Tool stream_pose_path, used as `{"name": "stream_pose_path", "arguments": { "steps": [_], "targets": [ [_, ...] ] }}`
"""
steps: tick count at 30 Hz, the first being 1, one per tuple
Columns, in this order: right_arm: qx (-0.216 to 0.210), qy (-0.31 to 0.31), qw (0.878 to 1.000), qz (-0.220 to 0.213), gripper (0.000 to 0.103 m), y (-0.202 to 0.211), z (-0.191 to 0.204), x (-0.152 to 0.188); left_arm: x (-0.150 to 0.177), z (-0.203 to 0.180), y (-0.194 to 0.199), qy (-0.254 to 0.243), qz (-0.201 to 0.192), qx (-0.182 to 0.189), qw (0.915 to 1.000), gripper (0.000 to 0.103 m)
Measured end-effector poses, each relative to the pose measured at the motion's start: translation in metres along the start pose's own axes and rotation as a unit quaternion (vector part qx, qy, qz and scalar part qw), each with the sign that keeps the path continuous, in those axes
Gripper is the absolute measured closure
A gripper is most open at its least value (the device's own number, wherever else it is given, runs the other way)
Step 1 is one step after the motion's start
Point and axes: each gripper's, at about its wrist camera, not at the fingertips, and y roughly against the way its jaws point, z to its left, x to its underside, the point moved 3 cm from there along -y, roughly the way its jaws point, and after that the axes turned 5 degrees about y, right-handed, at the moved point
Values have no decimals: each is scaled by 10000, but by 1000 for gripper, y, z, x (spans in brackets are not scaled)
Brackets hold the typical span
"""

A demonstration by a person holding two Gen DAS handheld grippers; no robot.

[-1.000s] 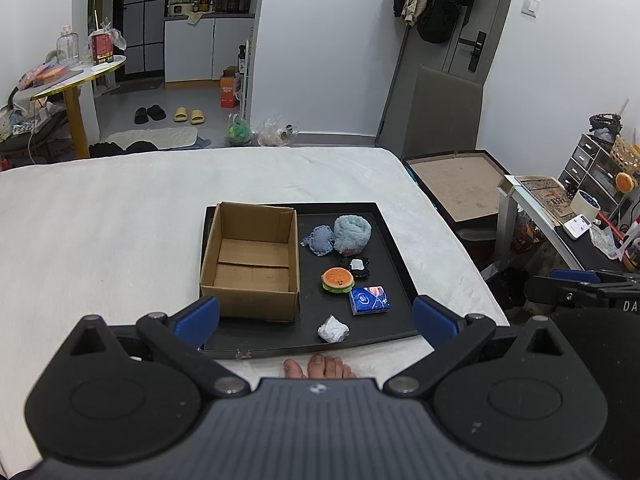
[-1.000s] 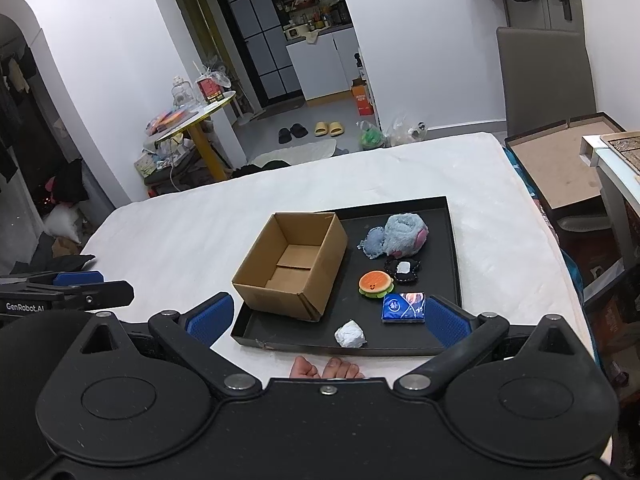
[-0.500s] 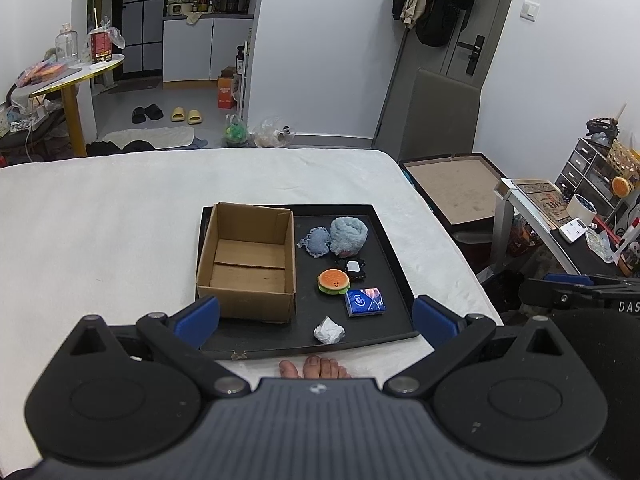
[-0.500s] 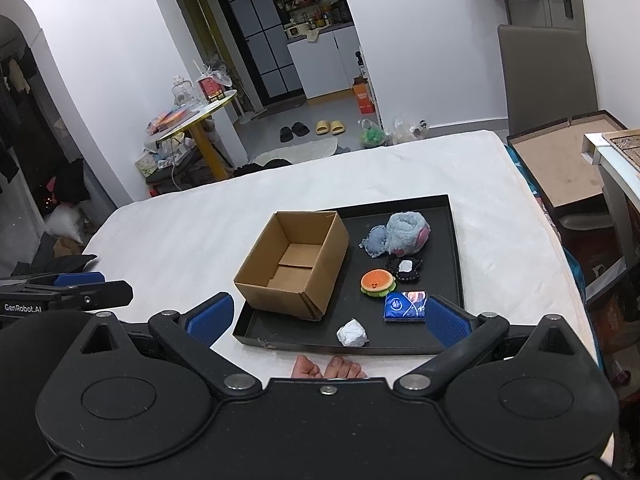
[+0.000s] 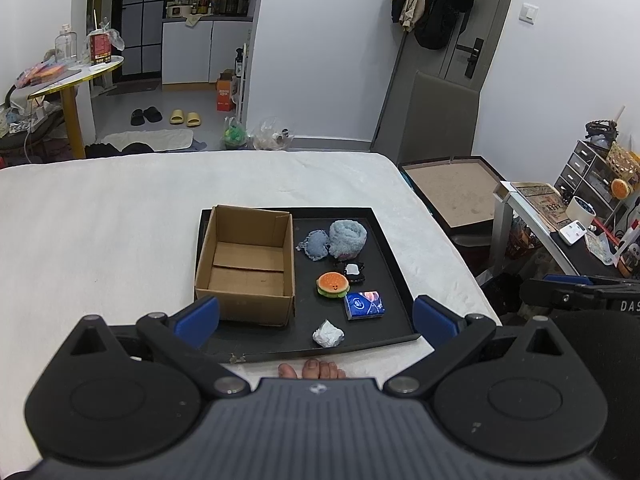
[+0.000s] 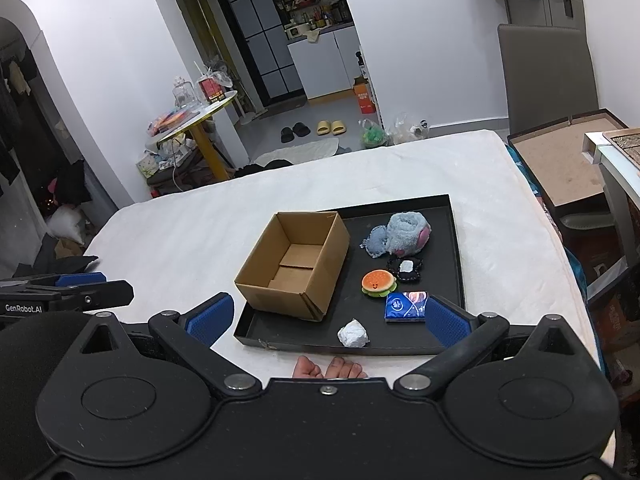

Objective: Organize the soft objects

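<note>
On the white bed [image 5: 100,220] we see a black tray [image 5: 394,256] holding an empty cardboard box [image 5: 246,264] at its left. To the box's right lie a blue plush toy [image 5: 346,240], burger squishy [image 5: 331,285], tissue pack [image 5: 364,305] and crumpled paper ball [image 5: 328,334]. Our left gripper [image 5: 316,316] and right gripper [image 6: 327,316] hover above the near edge, both spread wide, grasping nothing.

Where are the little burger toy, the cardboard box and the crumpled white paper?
burger toy [image 5: 331,285], left wrist view, on its bun top.
cardboard box [image 5: 247,272], left wrist view, on its inside floor.
crumpled paper [image 6: 352,333], right wrist view, on its middle.
</note>
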Motion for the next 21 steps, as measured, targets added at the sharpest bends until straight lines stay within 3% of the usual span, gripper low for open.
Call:
{"name": "stream_pose_path", "arguments": {
  "steps": [21],
  "targets": [
    [152, -249, 9995, -145, 0, -35, -35, 2, -8, 38, -53, 269, 3, -118, 9996, 1]
  ]
}}
